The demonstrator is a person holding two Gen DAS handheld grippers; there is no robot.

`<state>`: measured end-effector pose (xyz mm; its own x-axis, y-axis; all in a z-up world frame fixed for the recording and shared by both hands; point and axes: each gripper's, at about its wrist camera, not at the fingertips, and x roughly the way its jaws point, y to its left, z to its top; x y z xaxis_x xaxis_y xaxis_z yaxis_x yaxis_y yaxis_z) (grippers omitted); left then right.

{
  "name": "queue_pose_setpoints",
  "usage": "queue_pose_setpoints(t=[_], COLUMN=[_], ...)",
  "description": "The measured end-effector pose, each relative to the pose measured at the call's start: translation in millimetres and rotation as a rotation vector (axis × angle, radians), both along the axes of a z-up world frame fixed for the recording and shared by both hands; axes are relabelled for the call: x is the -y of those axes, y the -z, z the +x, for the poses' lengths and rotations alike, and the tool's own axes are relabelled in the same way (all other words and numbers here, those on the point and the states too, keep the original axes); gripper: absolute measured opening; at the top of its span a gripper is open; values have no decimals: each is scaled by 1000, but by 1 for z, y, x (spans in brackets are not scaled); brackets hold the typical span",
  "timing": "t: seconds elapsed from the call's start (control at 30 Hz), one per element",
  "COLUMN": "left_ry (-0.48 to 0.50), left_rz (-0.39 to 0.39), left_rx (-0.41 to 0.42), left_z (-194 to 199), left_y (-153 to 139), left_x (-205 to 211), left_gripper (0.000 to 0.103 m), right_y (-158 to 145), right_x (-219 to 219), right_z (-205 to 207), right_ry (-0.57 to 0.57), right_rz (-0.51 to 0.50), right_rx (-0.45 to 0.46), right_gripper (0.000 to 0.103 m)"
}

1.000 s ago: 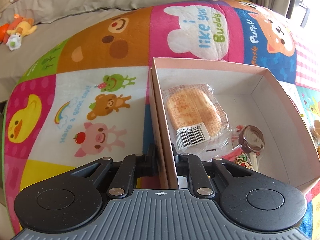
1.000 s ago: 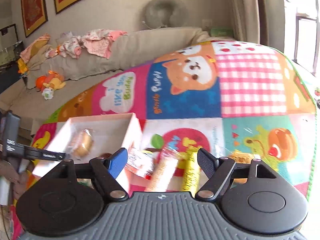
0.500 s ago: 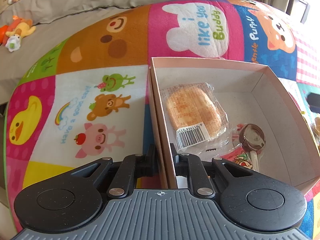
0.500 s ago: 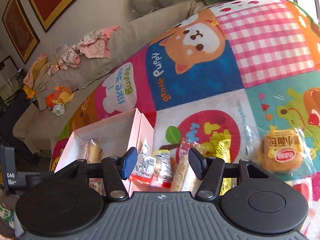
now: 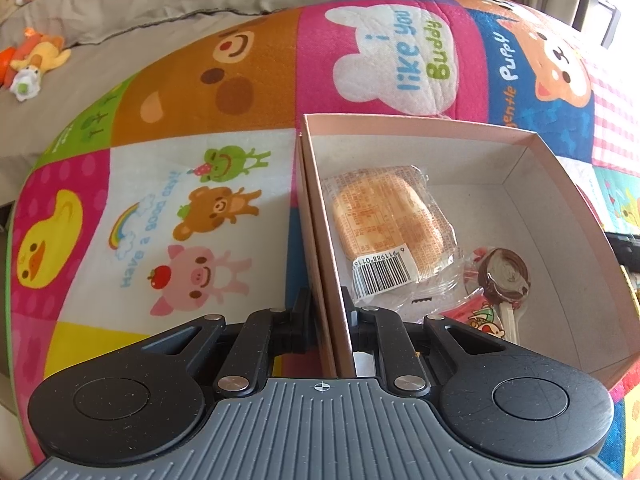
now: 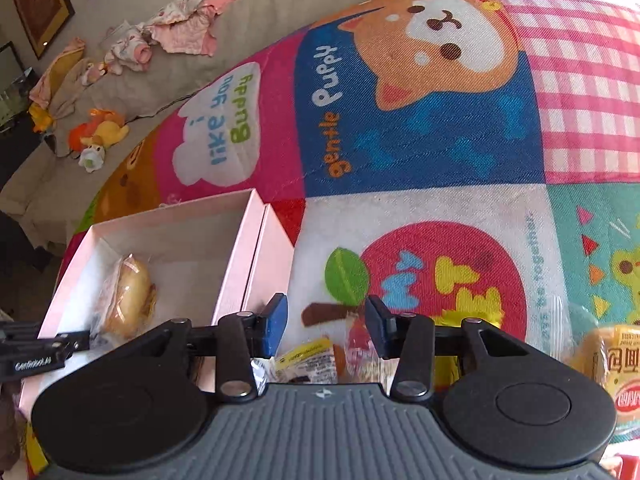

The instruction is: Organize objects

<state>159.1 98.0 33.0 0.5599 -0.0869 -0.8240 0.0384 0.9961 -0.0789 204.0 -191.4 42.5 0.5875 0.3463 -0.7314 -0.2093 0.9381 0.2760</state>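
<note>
A pink cardboard box [image 5: 424,128] sits on the colourful play mat. My left gripper [image 5: 326,320] is shut on the box's near left wall. Inside lie a wrapped bun [image 5: 390,226] and a chocolate lollipop [image 5: 505,276]. In the right wrist view the box [image 6: 240,248] is at the left with the bun [image 6: 128,300] inside. My right gripper [image 6: 326,322] is open, low over small snack packets: a yellow packet [image 6: 308,354] and a red-wrapped candy [image 6: 358,346] lie between its fingers. A wrapped cake [image 6: 618,364] lies at the right edge.
The play mat [image 6: 420,140] covers the surface, with a beige sofa [image 6: 168,76] behind holding clothes and a plush toy [image 6: 98,136]. The left gripper's body [image 6: 32,354] shows at the left edge of the right wrist view.
My right gripper has dropped lower and moved forward over the snack packets, which now sit between and under its fingers. The left gripper keeps its hold on the box wall.
</note>
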Motion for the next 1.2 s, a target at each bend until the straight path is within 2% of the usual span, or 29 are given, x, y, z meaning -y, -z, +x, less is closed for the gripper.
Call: queue_pose_setpoints(t=[0.17, 0.3, 0.37, 0.47, 0.53, 0.6, 0.73, 1.07, 1.2], left_ry=[-1, -4, -5, -6, -6, -8, -12, -14, -6], left_rz=[-2, 0, 3, 3, 3, 3, 7, 20, 26], left_rx=[0, -2, -2, -3, -4, -5, -5, -7, -3], left_z=[0, 0, 0, 0, 0, 0, -1, -1, -3], left_y=[0, 0, 0, 0, 0, 0, 0, -1, -1], left_x=[0, 0, 1, 1, 1, 1, 2, 4, 4], left_gripper=[15, 15, 15, 15, 15, 15, 15, 15, 15], right_y=[-5, -8, -7, -6, -2, 0, 1, 23, 21], right_x=[5, 17, 23, 29, 35, 45, 52, 49, 53], right_z=[-58, -109, -130, -154, -162, -166, -167, -182, -199], right_ry=[-72, -107, -111, -80, -48, -20, 13, 55, 62], right_rz=[-85, -90, -103, -190, -232, -214, -173, -188, -194], right_rx=[67, 106, 123, 168, 181, 179, 180, 171, 209], right_gripper=[44, 44, 44, 45, 47, 52, 69, 76, 75])
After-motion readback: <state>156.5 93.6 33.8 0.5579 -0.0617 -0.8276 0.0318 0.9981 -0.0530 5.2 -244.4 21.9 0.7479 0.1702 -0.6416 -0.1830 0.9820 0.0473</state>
